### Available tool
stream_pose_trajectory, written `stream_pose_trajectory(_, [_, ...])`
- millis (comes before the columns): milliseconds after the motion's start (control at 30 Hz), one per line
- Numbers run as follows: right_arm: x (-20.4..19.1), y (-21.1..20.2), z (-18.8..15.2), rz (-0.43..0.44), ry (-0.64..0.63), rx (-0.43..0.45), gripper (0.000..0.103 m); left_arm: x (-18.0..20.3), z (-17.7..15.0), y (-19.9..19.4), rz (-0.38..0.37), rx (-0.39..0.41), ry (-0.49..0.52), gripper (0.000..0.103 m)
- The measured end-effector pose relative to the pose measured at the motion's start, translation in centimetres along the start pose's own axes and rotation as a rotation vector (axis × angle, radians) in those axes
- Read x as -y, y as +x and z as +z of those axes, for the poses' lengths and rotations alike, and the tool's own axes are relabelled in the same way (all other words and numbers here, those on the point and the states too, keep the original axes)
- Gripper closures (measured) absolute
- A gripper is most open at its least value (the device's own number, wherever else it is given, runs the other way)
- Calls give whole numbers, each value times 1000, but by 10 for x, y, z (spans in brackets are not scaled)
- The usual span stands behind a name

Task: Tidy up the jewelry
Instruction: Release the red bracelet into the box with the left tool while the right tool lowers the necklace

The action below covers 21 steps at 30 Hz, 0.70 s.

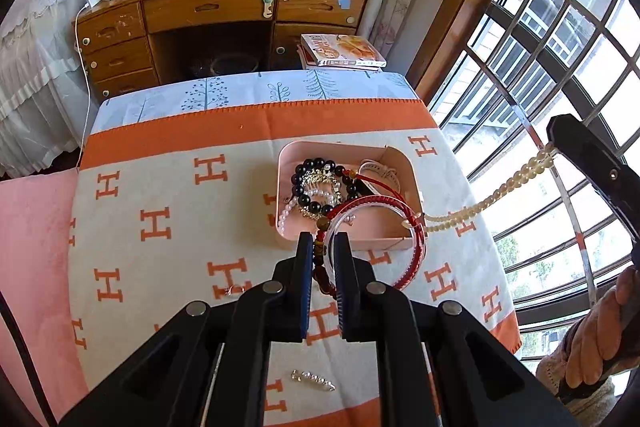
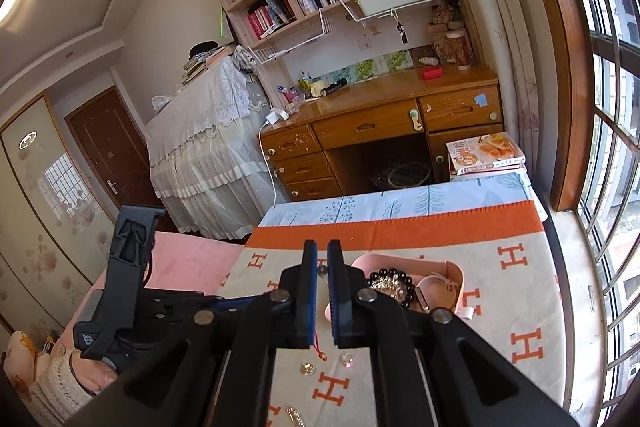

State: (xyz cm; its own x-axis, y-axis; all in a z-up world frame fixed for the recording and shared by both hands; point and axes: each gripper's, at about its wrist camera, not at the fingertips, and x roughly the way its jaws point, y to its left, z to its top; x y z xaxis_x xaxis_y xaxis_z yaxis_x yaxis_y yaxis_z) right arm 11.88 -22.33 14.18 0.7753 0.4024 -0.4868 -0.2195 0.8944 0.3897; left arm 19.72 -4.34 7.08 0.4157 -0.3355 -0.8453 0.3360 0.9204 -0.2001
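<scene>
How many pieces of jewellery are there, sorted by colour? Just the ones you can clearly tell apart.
Black bead bracelet: 1
Cream bead strand: 1
Clear bangle: 1
White watch: 1
Pearl clip on the cloth: 1
Total: 5
The red cords and pearls are too tangled to count.

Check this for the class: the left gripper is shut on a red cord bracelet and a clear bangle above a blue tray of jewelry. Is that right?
One detail is wrong. The tray is pink, not blue, as the left wrist view shows. The rest holds: the left gripper is shut on the red cord bracelet and the clear bangle above that tray of jewelry.
</scene>
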Motion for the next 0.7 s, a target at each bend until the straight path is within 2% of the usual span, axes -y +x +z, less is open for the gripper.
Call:
stream_pose_trajectory(267, [21, 17, 6, -26, 39, 15, 98, 9, 22, 48, -20, -42, -3, 95])
stream_pose_trajectory(533, [57, 45, -5, -78, 111, -38, 98, 15, 23, 83, -33, -85, 5, 95])
stream_pose_trajectory(700, [69, 52, -8, -123, 119, -24, 98, 21, 24, 100, -38, -107, 18, 95])
